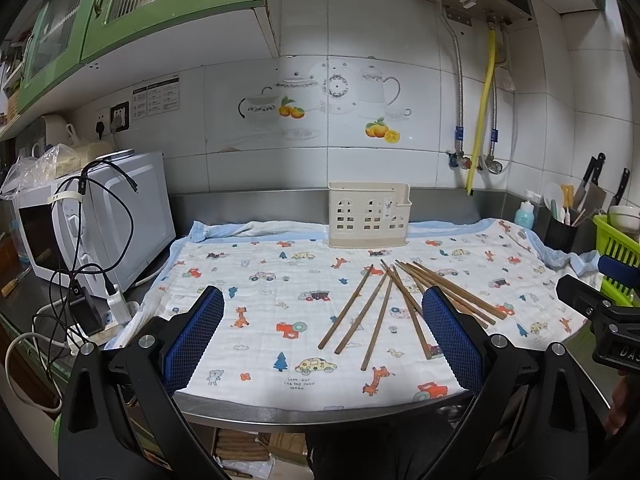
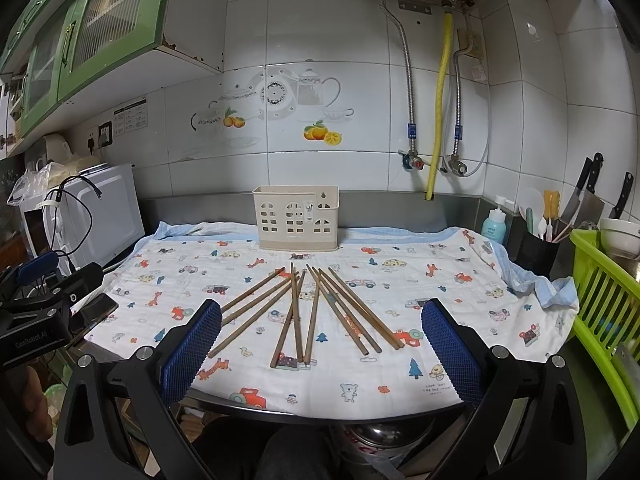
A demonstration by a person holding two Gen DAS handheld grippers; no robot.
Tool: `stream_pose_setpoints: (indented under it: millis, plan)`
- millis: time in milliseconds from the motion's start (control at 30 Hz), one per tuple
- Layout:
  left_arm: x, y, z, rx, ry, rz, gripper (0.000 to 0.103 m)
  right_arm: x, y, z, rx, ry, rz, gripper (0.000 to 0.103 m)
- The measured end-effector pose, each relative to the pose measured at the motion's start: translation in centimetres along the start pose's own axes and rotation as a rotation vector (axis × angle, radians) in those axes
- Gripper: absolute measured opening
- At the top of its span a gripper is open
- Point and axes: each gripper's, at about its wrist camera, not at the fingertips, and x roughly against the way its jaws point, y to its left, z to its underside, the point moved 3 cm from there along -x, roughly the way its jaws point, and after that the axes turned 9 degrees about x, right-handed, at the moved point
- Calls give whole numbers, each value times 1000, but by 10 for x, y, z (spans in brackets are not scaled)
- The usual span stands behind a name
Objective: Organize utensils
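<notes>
Several wooden chopsticks (image 1: pixel 380 312) (image 2: pixel 296 312) lie fanned out on a cartoon-print cloth (image 1: pixel 256 292) (image 2: pixel 400 376). A cream plastic utensil holder (image 1: pixel 368 215) (image 2: pixel 296 218) stands upright at the cloth's back edge, behind the chopsticks. My left gripper (image 1: pixel 324 336) is open and empty, held above the front of the cloth, left of the chopsticks. My right gripper (image 2: pixel 320 344) is open and empty, low over the near ends of the chopsticks. The left gripper also shows at the left edge of the right wrist view (image 2: pixel 48 296).
A white microwave (image 1: pixel 100 216) with cables stands at the left. A green dish basket (image 2: pixel 604 304), a black cup of utensils (image 2: pixel 536 248), a blue bottle (image 2: pixel 494 228) and knives (image 2: pixel 584 196) stand at the right. The counter's front edge (image 2: pixel 320 416) is near.
</notes>
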Motion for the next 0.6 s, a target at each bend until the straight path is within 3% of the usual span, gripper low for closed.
stream_pose_setpoints:
  millis: [600]
  plan:
    - [0, 3, 0, 4, 5, 9, 98, -3, 3, 2, 3, -1, -6, 97]
